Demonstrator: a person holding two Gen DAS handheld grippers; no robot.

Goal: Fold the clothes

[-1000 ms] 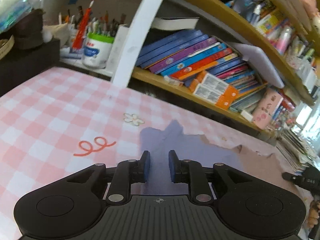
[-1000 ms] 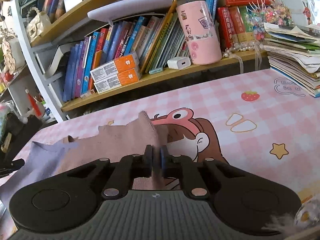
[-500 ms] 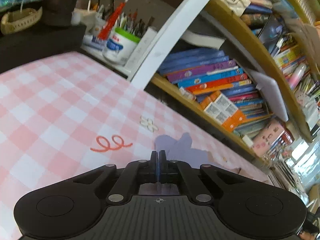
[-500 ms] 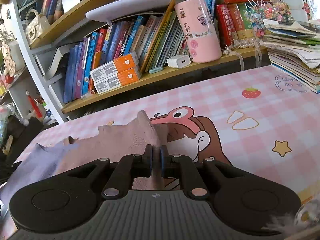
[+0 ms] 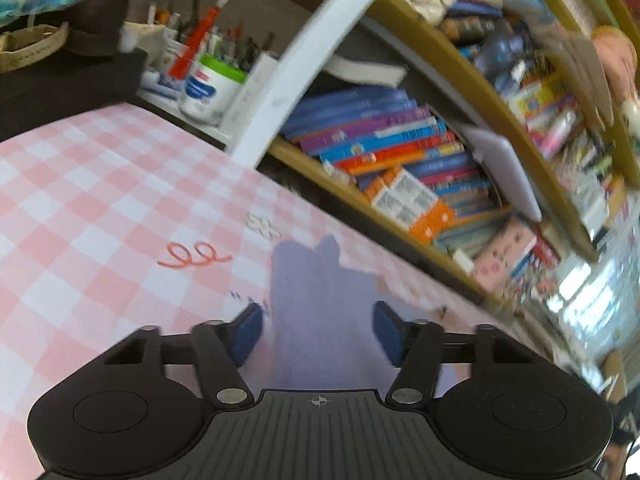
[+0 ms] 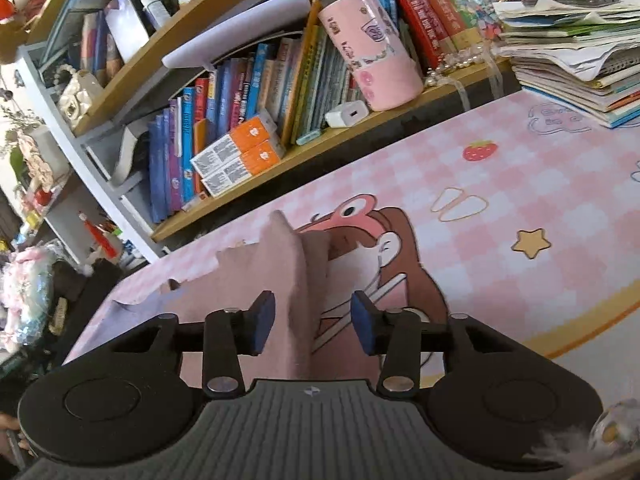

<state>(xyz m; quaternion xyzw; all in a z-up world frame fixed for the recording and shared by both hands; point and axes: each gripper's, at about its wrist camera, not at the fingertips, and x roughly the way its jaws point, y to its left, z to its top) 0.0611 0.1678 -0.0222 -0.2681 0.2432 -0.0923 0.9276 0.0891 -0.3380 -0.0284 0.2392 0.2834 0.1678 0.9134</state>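
Lying between spread fingers [image 5: 248,336] of both grippers, ungripped: garment [image 5: 320,312].

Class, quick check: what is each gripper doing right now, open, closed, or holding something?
Left gripper: open, holding nothing; the purple cloth lies between its fingers.
Right gripper: open, holding nothing; a raised fold of the pink cloth sits between its fingers.

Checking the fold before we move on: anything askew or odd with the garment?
Yes. The pink-lilac garment is not flat: a ridge of fabric stands up between the open right gripper fingers. Its far edge looks jagged. The left gripper is open too, over the lilac end.
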